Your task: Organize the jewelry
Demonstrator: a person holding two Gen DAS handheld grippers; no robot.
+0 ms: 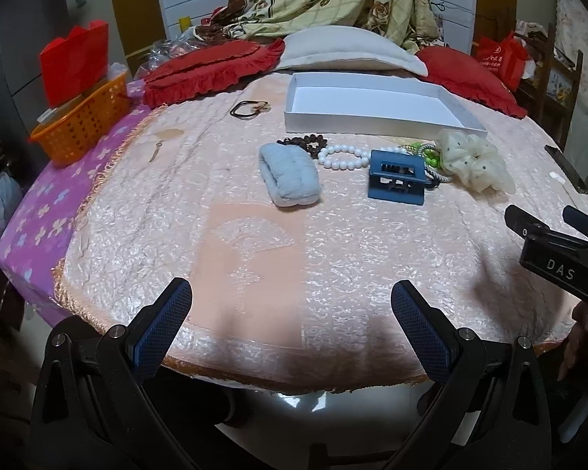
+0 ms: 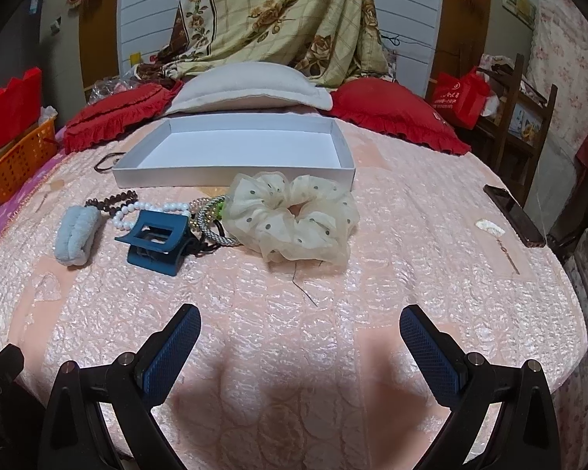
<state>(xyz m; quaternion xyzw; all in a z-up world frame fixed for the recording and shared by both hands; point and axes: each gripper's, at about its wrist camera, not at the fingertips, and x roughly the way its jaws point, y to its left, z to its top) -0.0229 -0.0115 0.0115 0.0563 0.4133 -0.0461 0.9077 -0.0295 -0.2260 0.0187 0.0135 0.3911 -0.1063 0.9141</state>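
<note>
Tools left (image 1: 290, 301) and right (image 2: 300, 327) gape empty; scrunchie (image 2: 294, 215) fronts box (image 2: 231, 176), perhaps touching.

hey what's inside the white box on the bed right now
Nothing visible: the white box shows only its bare white floor. Its near wall hides a thin strip of floor just behind it. The jewelry lies outside, in front.

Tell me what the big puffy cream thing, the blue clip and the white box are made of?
The cream scrunchie looks like thin, see-through fabric with dark dots; its ruffles fold softly. The blue hair clip seems hard matte plastic, with stiff, sharp edges. The white box looks like smooth cardboard, judging by its thin, straight walls.
</note>
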